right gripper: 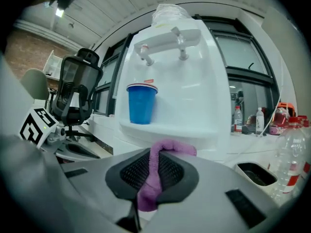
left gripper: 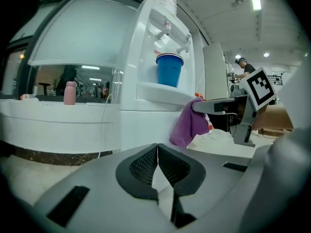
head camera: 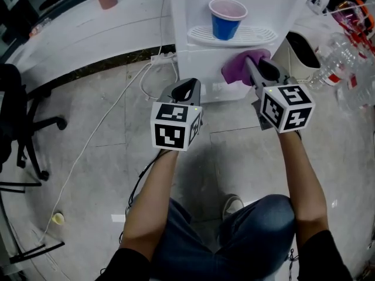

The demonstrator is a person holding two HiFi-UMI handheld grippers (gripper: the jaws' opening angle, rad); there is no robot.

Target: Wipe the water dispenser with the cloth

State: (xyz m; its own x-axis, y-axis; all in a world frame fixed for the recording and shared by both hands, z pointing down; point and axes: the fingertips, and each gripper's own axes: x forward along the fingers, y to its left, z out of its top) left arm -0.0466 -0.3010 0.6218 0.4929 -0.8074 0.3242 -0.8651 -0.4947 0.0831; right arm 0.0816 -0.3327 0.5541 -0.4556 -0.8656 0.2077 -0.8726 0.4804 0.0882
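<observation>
Purple cloth (head camera: 235, 70) clamped between right gripper (head camera: 253, 64) jaws, against water dispenser (head camera: 196, 60) front just below its drip shelf (head camera: 258, 37). Left gripper (left gripper: 156, 165) jaws together, holding nothing, short of dispenser's base. Risk if swept upward: shelf clipped, 1 blue cup (head camera: 226, 17) toppled (contents unseen).

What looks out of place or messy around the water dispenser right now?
Nothing spilled or damaged shows. The blue cup stands upright on the water dispenser's drip tray. The only oddities are a white cable trailing loose across the floor and a small cup-like object lying near the office chair.
</observation>
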